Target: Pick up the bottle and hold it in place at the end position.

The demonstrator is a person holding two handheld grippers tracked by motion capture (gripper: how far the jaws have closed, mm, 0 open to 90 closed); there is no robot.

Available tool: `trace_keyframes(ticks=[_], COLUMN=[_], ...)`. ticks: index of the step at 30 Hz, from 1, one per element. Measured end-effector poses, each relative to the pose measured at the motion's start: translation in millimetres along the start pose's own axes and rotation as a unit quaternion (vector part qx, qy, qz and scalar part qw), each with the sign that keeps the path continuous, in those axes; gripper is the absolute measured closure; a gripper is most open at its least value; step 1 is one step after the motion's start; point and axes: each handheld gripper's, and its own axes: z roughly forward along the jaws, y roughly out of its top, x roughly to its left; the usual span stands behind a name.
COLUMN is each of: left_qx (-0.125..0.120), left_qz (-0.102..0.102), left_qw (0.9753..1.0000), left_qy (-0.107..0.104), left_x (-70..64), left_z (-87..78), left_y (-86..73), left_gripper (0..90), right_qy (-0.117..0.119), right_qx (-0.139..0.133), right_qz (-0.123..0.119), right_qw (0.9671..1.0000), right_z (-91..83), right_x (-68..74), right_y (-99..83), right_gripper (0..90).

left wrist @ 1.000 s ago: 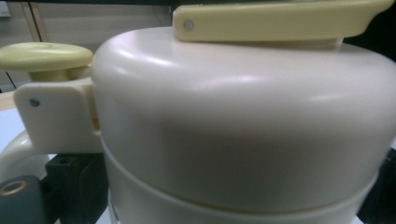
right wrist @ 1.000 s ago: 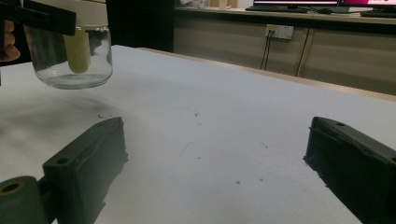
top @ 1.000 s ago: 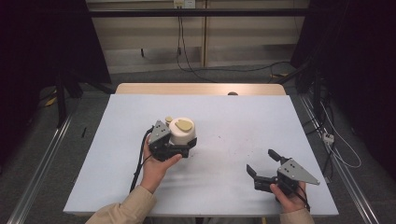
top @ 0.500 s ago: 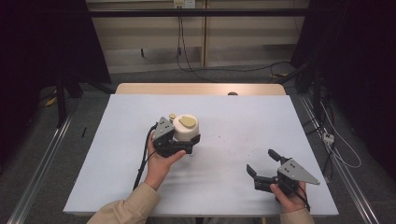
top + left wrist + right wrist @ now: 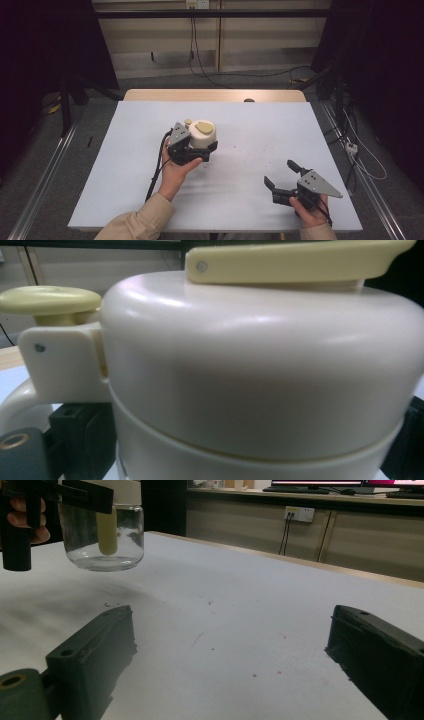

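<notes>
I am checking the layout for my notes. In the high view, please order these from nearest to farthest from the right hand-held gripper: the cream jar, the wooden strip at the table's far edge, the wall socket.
1. Cream jar: left of the right hand-held gripper, held by the left hand-held gripper.
2. Wooden strip: along the table's far edge.
3. Wall socket: on the back wall, at the top.

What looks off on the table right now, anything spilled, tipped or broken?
Nothing spilled or broken. The glass dispenser jar looks lifted clear of the white table, with its shadow below it, gripped at the cream lid by the left tongs. It looks empty. The right tongs sit open and apart. Small dark specks dot the tabletop.
</notes>
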Motion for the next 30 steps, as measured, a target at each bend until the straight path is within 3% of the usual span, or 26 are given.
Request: trace_keyframes(ticks=[13, 18, 30], left_qx=[-0.001, -0.003, -0.002], left_qz=[0.004, -0.005, 0.003], left_qw=[1.0000, 1.0000, 1.0000], left_qy=[-0.001, 0.002, -0.002], left_x=[2.1, 1.8, -0.4], left_z=[8.6, 11.8, 21.8], left_y=[0.6, 0.1, 3.7], left_gripper=[5.5, 5.5, 5.6], right_qy=[0.000, 0.000, -0.001], right_qx=[0.000, 0.000, 0.000], right_qz=[0.000, 0.000, 0.001], right_qw=[1.0000, 1.0000, 1.0000], right_z=[-0.2, -0.1, -0.4], right_x=[-0.4, -0.5, -0.9], right_y=[-0.1, -0.2, -0.3], right_gripper=[4.6, 4.6, 4.6])
